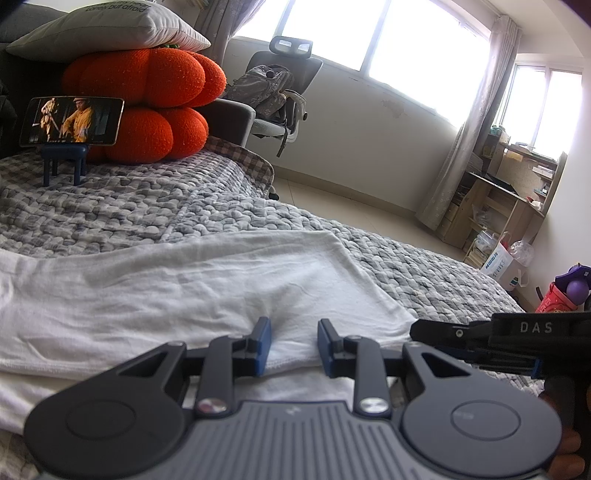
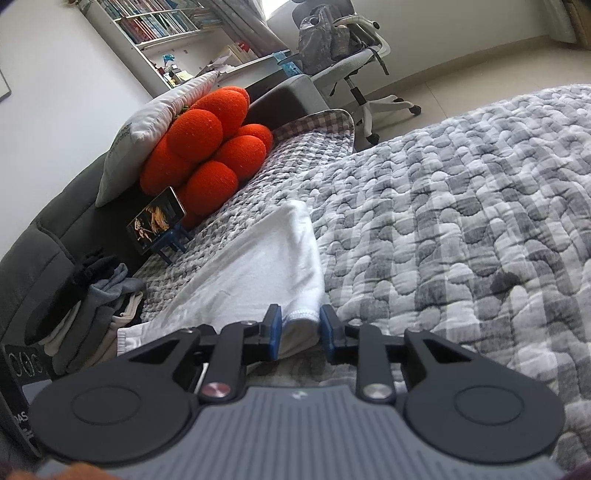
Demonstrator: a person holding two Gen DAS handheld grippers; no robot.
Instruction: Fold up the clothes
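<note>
On the grey-and-white quilted bedspread (image 1: 155, 206) lies a white garment (image 1: 177, 291), spread flat, wrinkled, already doubled over with a stitched hem at its near edge; left gripper (image 1: 294, 347) hangs low over that near hem, blue pads parted with white cloth showing in the gap, pads not pressing on the fabric as far as the left wrist view shows; right gripper (image 2: 301, 334) sits at the garment's (image 2: 258, 273) near right corner, jaws apart, the hemmed corner lying in the gap between the blue pads, no clear pinch visible; in the left wrist view the right gripper's black body (image 1: 509, 343) juts in at the right edge, just beside the left one; part of a hand (image 1: 569, 454) shows at the near right corner; at the far left an orange pumpkin-shaped cushion (image 1: 144, 99) with a grey-white pillow (image 1: 110, 33) on top; a phone (image 1: 72, 120) on a small blue stand (image 1: 64, 162) in front of it, screen lit; pile of dark and grey clothes (image 2: 99, 306) at the near left in the right wrist view, beside the garment; office chair (image 1: 284, 92) with a backpack on its seat past the bed; wooden shelf unit (image 1: 506, 199) far right by the curtains.
</note>
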